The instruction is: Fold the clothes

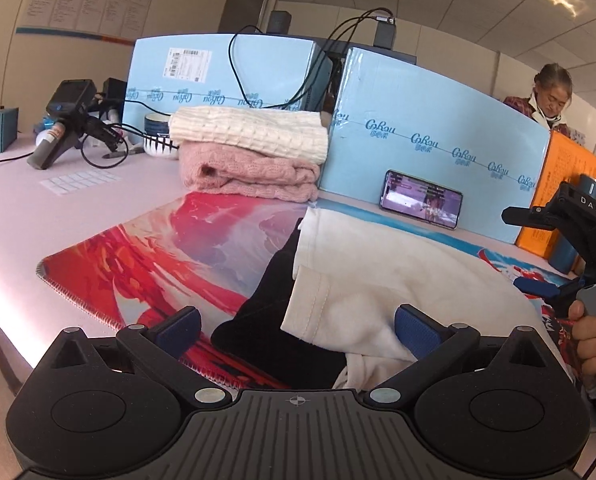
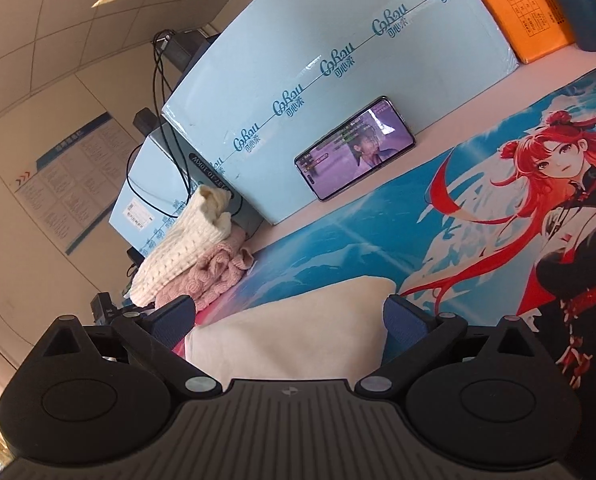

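A cream garment [image 1: 378, 272] lies on the printed mat [image 1: 137, 264], with a black piece of cloth [image 1: 273, 312] showing at its left edge. My left gripper [image 1: 298, 324] is open; its blue pads stand wide on either side of the cream hem and the black cloth without pressing them. My right gripper [image 2: 289, 316] is open too, low over the cream garment [image 2: 289, 344], which lies between its spread fingers. In the left wrist view a hand [image 1: 594, 340] holds that right gripper at the garment's right side. A folded white knit [image 1: 249, 132] rests on a folded pink knit [image 1: 249, 176] behind the mat.
Light blue boxes [image 1: 438, 148] wall off the back, with a lit phone [image 1: 422, 200] leaning on one. An orange box [image 1: 566, 184] and a dark bottle [image 2: 582, 4] stand at the right. A spare gripper [image 1: 69, 120], cables and a bowl [image 1: 157, 136] sit at the far left. A person [image 1: 546, 96] is behind the boxes.
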A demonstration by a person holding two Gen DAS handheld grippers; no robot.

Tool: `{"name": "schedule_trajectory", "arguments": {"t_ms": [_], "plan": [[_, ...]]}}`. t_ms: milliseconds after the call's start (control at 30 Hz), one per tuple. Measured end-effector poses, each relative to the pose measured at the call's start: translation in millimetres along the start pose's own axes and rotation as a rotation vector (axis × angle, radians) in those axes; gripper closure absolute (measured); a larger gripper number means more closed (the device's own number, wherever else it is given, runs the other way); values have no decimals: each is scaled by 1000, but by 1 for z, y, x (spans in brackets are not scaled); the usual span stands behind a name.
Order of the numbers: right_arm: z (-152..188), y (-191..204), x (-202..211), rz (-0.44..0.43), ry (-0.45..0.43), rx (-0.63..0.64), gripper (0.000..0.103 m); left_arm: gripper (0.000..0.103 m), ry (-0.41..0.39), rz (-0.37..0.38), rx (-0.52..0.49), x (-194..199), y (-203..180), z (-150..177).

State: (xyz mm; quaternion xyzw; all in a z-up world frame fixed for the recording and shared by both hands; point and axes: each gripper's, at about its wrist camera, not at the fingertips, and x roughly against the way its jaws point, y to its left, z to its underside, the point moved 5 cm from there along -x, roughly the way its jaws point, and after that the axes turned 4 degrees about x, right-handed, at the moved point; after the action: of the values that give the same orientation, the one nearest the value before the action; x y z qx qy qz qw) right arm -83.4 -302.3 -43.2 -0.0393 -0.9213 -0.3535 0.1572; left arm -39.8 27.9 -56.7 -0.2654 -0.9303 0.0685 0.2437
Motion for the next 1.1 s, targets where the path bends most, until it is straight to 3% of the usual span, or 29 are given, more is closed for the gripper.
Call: {"name": "schedule_trajectory", "arguments": {"t_ms": [300, 433, 633, 1033, 1100], "plan": [[2, -13, -5, 45, 20, -57, 2, 0, 38, 83, 27, 5, -7, 8], [3, -12, -7, 48, 26, -42, 1, 0, 65, 186, 136, -2, -9, 5], [4, -7, -17, 18, 77, 0, 0, 0, 111, 270, 270, -18, -9, -4], [9, 12, -41, -52, 202, 21, 0, 0, 115, 355, 216, -44, -37, -3], [10, 14, -42, -43, 202, 5, 6, 1, 113, 362, 214, -46, -38, -4]]}}
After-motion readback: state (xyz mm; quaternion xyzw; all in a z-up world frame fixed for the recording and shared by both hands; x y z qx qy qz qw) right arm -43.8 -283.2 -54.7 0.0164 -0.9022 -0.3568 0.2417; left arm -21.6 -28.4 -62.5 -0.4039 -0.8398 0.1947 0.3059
